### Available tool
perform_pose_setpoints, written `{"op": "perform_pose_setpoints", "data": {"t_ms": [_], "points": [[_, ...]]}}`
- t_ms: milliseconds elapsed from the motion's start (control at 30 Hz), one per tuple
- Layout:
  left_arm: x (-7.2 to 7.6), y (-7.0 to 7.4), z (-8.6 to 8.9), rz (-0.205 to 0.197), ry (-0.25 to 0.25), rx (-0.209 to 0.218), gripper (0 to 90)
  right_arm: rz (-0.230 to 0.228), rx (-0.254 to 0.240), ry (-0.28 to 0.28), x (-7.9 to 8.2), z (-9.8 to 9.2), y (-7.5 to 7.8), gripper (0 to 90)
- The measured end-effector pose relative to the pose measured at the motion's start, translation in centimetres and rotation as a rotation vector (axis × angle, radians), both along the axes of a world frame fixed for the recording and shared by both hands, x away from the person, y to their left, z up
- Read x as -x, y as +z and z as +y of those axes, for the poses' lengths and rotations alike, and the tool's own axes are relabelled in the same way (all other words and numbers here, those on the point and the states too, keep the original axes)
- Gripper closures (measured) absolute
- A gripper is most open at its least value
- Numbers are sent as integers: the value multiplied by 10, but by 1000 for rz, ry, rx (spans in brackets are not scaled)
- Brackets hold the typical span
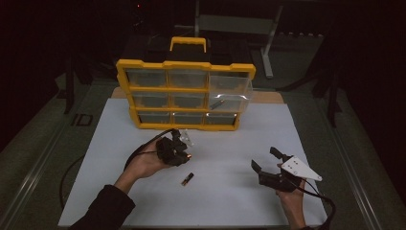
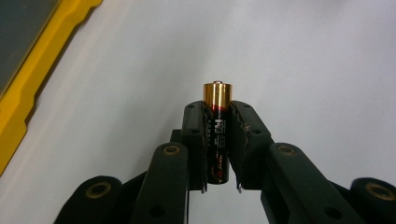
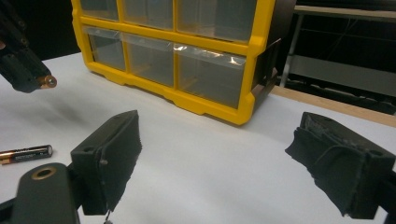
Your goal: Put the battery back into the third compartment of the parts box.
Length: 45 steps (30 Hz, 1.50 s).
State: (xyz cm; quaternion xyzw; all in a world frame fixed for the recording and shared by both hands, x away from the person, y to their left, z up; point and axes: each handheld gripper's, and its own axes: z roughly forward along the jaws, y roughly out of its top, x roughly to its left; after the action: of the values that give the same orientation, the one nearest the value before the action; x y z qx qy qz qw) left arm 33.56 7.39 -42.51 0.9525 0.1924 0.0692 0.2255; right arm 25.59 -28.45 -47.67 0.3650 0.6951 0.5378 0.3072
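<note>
Batteries were the things in play. One battery (image 2: 217,133) sat between the jaws of the left gripper (image 2: 217,116), and both black pads pressed on its sides. Its gold end stuck out past the tips. In the high view the left gripper (image 1: 178,146) was held in a hand (image 1: 146,162) above the white counter (image 1: 230,143), just in front of the yellow box of drawers (image 1: 184,95). The gold end showed as a small bright dot (image 1: 190,155) at its tip. From the right gripper view, the same gold end (image 3: 47,82) peeked out of the dark jaws at the far left.

Another battery (image 1: 186,179) lay flat on the counter, near the left gripper and a little closer to the person. It was black with a gold end. In the right gripper view it lay at the left edge (image 3: 25,154), touching nothing else.

Over on the other side, the right gripper (image 1: 266,160) had its jaws wide open with nothing between them. It was well apart from both batteries. Its two padded jaws stood far from each other in its own view, with bare white counter (image 3: 210,163) between.

One clear drawer (image 1: 230,93) at the right of the yellow box was pulled out. A small thing lay inside it, too small to name.
</note>
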Motion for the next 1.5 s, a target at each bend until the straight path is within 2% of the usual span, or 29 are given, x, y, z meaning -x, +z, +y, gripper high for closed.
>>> {"op": "perform_pose_setpoints", "data": {"t_ms": [467, 867, 1067, 1367, 1500], "points": [[-1, 13, 4, -20, 15, 53, 780, -1, 0, 0, 0, 0, 0, 140], [-4, 30, 9, -50, 27, 128, 780, -2, 1, 1, 0, 0, 0, 140], [-4, 33, 9, -52, 28, 141, 780, -2, 1, 2, 0, 0, 0, 140], [-6, 42, 11, -69, 34, 190, 780, 0, 0, 2, 0, 0, 0, 140], [-6, 44, 12, -75, 33, 199, 780, 0, 1, 2, 0, 0, 0, 140]]}}
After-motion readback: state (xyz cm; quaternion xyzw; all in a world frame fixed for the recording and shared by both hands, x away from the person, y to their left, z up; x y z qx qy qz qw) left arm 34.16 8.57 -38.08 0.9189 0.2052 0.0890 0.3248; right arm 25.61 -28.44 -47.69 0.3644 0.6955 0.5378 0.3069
